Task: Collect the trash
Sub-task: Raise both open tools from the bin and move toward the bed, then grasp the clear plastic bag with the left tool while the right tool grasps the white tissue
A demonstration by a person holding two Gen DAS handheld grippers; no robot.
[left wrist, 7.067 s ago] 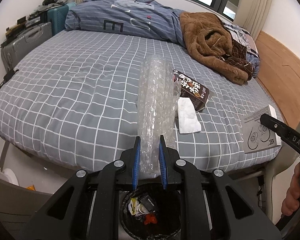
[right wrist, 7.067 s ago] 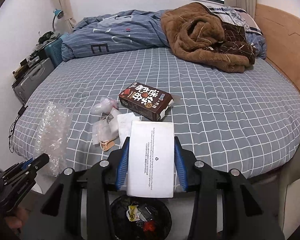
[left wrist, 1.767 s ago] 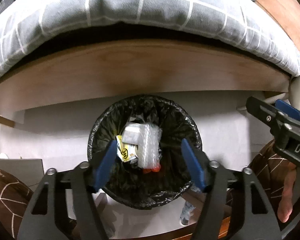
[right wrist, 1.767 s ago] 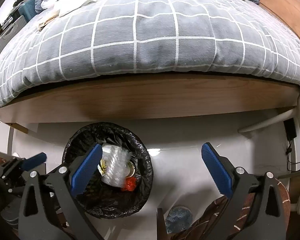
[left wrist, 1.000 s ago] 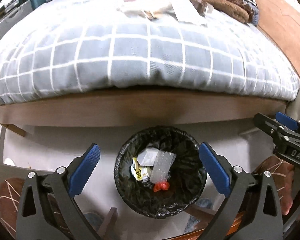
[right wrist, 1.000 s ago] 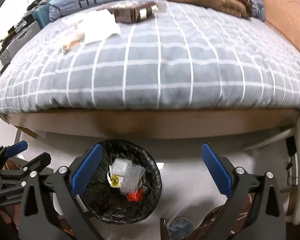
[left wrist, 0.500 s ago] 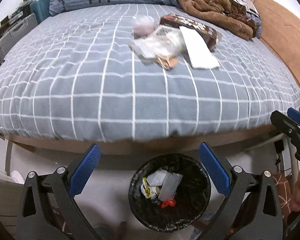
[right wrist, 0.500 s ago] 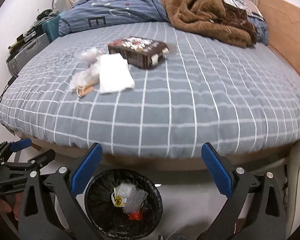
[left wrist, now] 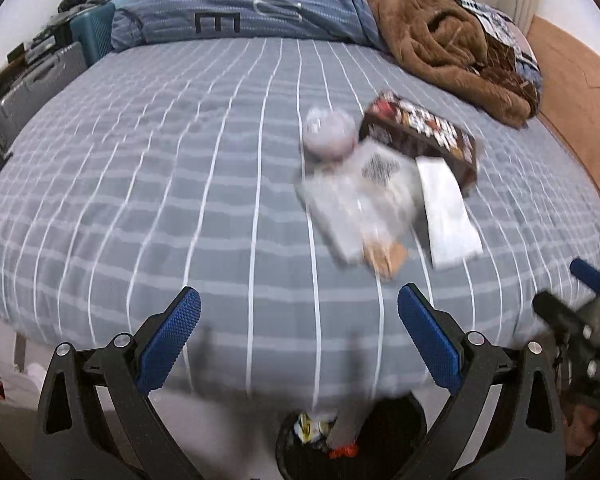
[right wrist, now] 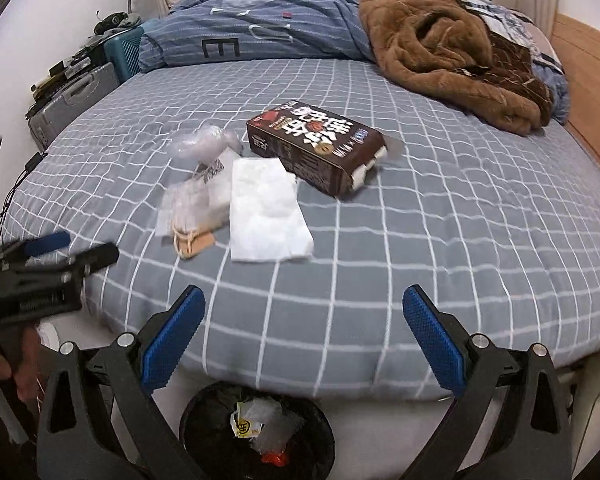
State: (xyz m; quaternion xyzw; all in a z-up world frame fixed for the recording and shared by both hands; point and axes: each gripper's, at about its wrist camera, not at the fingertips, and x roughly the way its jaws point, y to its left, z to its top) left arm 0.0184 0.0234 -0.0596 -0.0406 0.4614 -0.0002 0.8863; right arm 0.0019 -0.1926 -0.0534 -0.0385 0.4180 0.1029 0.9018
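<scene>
Trash lies on the grey checked bed: a brown carton (right wrist: 320, 148) (left wrist: 420, 132), a white tissue (right wrist: 266, 212) (left wrist: 446, 212), a clear plastic bag with a tan tag (right wrist: 192, 208) (left wrist: 364, 208) and a crumpled clear wrapper (right wrist: 206, 142) (left wrist: 328, 134). A black-lined bin (right wrist: 220, 432) (left wrist: 396, 428) below the bed's edge holds bubble wrap and scraps. My left gripper (left wrist: 298, 344) (right wrist: 70, 250) is open and empty, short of the trash. My right gripper (right wrist: 304, 344) (left wrist: 568, 296) is open and empty above the bin.
A brown blanket (right wrist: 452, 52) and a blue duvet (right wrist: 260, 32) are piled at the head of the bed. Suitcases (right wrist: 72, 100) stand along the left wall. A wooden headboard (right wrist: 588, 76) runs along the right. A hand (right wrist: 20, 352) holds the left gripper's handle.
Both grippers have risen from the bin to bed level and tilted up toward the trash. The bubble wrap and paper that they held earlier now lie in the bin.
</scene>
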